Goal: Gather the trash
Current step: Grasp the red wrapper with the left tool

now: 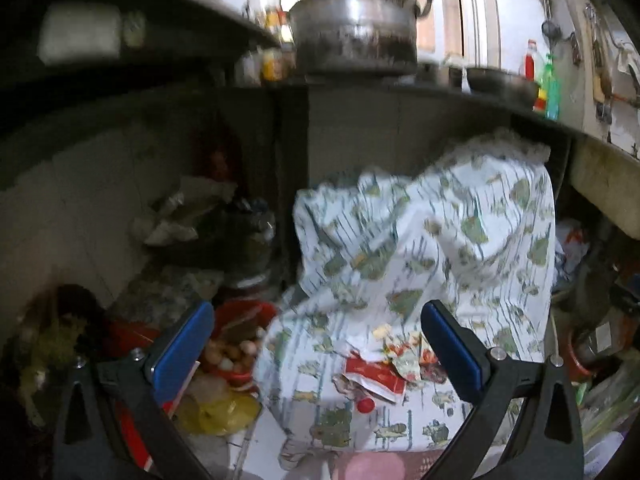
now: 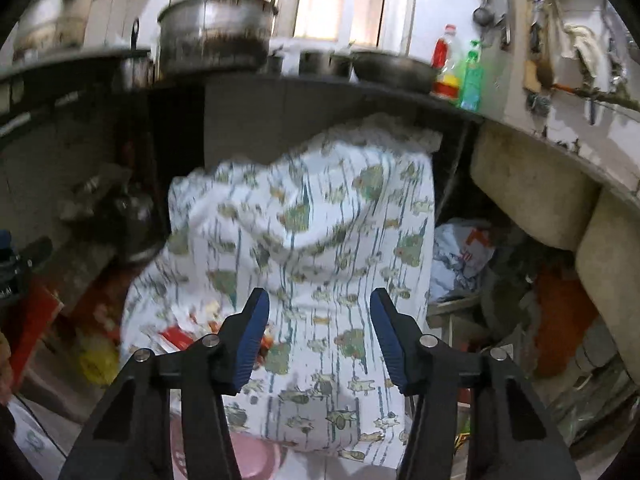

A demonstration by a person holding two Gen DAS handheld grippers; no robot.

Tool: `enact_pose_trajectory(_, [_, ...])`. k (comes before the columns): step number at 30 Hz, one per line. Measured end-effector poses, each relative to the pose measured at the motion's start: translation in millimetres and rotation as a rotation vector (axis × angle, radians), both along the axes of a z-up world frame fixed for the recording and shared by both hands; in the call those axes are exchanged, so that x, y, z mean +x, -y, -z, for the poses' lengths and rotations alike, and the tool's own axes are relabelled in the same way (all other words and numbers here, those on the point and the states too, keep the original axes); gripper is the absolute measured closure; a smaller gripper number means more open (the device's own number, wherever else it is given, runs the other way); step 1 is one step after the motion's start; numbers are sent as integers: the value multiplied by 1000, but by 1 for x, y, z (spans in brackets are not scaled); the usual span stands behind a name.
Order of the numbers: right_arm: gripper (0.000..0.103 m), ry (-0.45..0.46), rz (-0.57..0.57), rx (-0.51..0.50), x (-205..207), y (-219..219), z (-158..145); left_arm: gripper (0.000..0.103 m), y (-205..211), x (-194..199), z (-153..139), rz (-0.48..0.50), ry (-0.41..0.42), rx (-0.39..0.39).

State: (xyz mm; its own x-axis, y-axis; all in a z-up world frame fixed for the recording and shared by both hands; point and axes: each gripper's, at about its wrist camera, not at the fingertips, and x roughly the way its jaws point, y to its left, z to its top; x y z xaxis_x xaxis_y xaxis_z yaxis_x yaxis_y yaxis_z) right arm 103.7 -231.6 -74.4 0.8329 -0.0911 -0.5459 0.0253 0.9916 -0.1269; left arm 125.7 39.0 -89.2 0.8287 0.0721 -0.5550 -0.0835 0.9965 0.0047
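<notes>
The crumpled red-and-white wrappers [image 1: 376, 372] on the white patterned cloth [image 1: 440, 240] are being approached; both the left claw [image 1: 320, 344] and right claw [image 2: 318, 336] are held open, empty, and should be closed on wrapper only.

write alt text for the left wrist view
Open blue-padded left tongs hover over crumpled red and white wrappers lying on a fish-print cloth. Behind, a sooty metal pot sits on a dark counter.
</notes>
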Motion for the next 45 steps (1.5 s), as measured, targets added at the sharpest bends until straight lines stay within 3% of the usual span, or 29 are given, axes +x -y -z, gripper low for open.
enact_pose_trajectory(4, [57, -76, 18, 1, 32, 2, 35, 12, -7, 27, 36, 51, -104, -102])
enact_pose_trajectory(10, [60, -181, 36, 18, 76, 3, 96, 13, -9, 64, 98, 40, -271, -72])
enact_pose_trajectory(16, [59, -368, -36, 128, 108, 5, 157, 13, -14, 105, 146, 34, -453, -205])
enact_pose_trajectory(21, [59, -457, -8, 213, 127, 12, 187, 13, 5, 125, 187, 57, -588, -227])
enact_pose_trajectory(24, [58, -492, 11, 245, 137, 16, 199, 13, 7, 132, 204, 69, -632, -297])
enact_pose_trajectory(25, [58, -504, 12, 265, 140, 17, 203, 14, 7, 134, 208, 65, -639, -314])
enact_pose_trajectory(27, [56, -526, 17, 297, 144, 19, 211, 32, 7, 140, 218, 57, -652, -341])
enact_pose_trajectory(29, [54, -533, 30, 310, 149, 21, 217, 69, 7, 145, 226, 45, -685, -355])
enact_pose_trajectory(33, [49, -543, 24, 334, 154, 16, 222, 92, 5, 146, 231, 43, -668, -412])
enact_pose_trajectory(36, [35, -514, -9, 322, 155, 5, 217, 97, 9, 144, 217, 94, -624, -447])
enact_pose_trajectory(39, [27, -455, -53, 342, 152, -6, 210, 99, 14, 139, 198, 134, -567, -414])
enact_pose_trajectory(45, [26, -448, -168, 331, 152, -40, 214, 99, 17, 129, 176, 214, -520, -428])
